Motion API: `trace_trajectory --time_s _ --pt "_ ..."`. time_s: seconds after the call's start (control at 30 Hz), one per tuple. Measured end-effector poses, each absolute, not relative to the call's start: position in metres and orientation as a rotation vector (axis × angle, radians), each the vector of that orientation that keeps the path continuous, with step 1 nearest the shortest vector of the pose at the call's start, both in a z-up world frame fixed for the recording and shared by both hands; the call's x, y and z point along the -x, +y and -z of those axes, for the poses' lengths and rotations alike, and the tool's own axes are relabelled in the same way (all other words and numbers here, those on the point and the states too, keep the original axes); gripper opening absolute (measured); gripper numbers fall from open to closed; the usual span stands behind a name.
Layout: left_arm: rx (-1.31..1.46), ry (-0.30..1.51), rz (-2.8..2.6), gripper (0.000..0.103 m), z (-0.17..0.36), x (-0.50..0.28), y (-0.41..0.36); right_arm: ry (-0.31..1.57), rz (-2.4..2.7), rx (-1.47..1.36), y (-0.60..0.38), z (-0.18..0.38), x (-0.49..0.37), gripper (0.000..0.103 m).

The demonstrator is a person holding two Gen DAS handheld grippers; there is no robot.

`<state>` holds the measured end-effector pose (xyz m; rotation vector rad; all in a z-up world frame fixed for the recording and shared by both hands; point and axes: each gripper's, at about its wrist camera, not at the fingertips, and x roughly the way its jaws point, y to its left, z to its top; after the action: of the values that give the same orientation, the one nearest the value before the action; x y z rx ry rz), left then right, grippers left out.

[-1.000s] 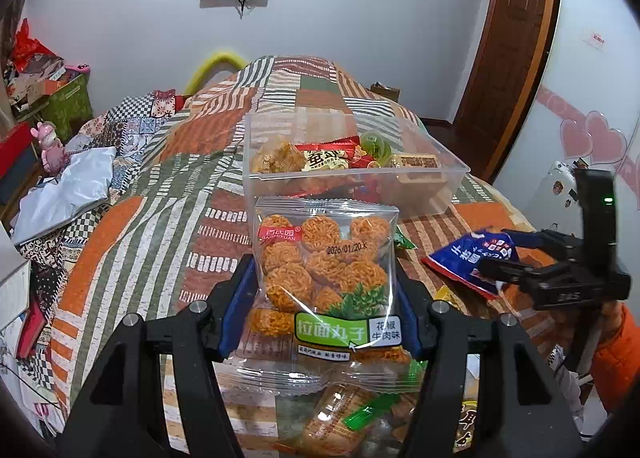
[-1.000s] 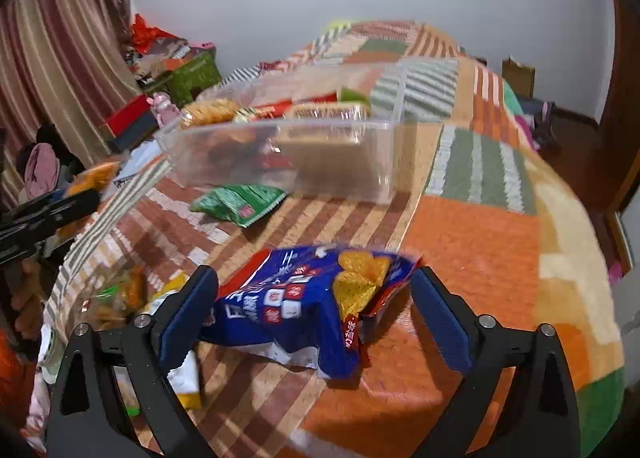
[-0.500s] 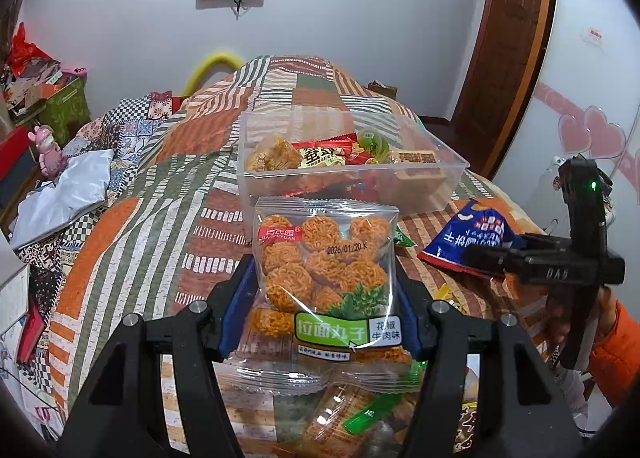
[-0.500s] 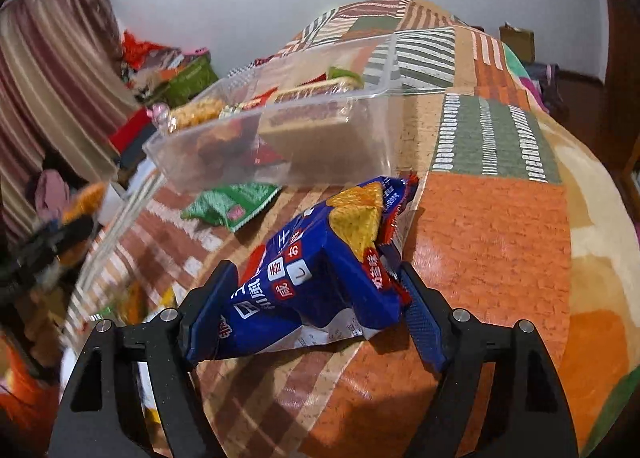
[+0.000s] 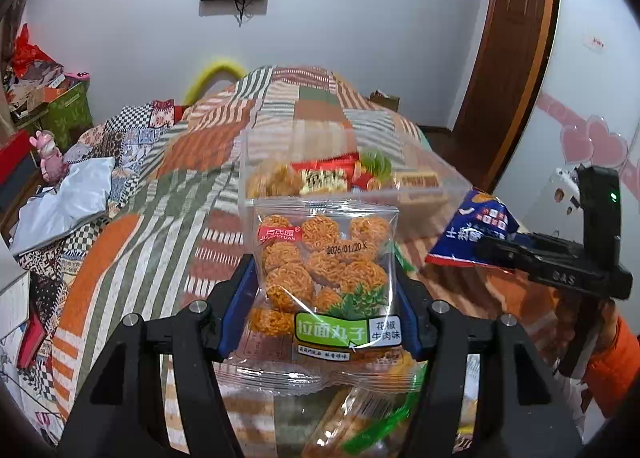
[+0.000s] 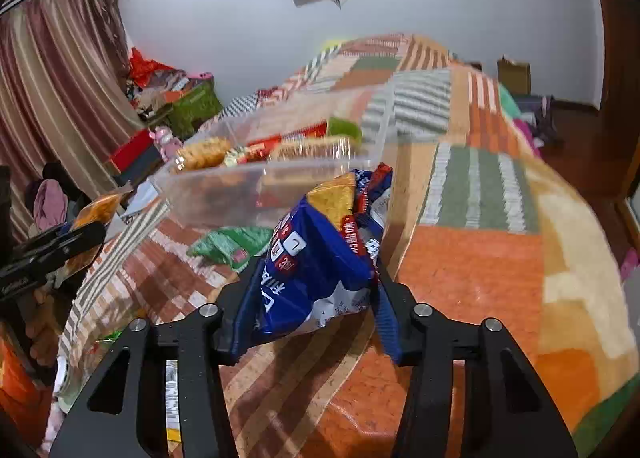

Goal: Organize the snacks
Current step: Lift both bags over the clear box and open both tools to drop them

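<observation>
My left gripper (image 5: pixel 324 282) is shut on a clear bag of orange noodle balls (image 5: pixel 326 250) and holds it upright in front of the clear plastic box (image 5: pixel 424 213). Several snack packs lie in that box on the bed. In the right wrist view my right gripper (image 6: pixel 316 286) has its jaws closing, with the pads pressed on a blue snack bag (image 6: pixel 320 242). The bag hangs clear of the bedspread, next to the box's near corner (image 6: pixel 224 193). The same blue snack bag (image 5: pixel 476 221) shows at the right of the left wrist view.
A green packet (image 6: pixel 232 242) lies on the patchwork bedspread (image 6: pixel 480 266) in front of the box. More loose snack packs (image 5: pixel 360 418) lie under the left gripper. An orange sleeve (image 5: pixel 612 362) is at the right edge. Boxes and clutter (image 6: pixel 180 105) stand by the curtain.
The right gripper's jaws closed onto the blue bag and raised it off the bedspread toward the box. The left gripper and its noodle-ball bag stayed put.
</observation>
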<state>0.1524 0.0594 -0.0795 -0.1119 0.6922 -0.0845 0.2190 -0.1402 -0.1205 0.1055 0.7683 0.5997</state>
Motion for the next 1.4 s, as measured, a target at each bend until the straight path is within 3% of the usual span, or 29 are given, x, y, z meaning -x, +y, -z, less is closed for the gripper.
trace_trajectory --time_s 0.53,1.0,1.4 --pt "0.122 0.631 0.068 0.061 0.054 -0.221 0.055 0.582 -0.636 -0.117 -0.129 0.062 -0.239 0.044" --pt "0.083 0.726 0.091 0.061 0.086 -0.301 0.036 0.693 -0.606 -0.078 -0.095 0.094 -0.319 0.044" --pt "0.072 0.789 0.141 0.062 0.109 -0.330 0.016 0.706 -0.559 0.006 -0.092 0.105 -0.323 0.048"
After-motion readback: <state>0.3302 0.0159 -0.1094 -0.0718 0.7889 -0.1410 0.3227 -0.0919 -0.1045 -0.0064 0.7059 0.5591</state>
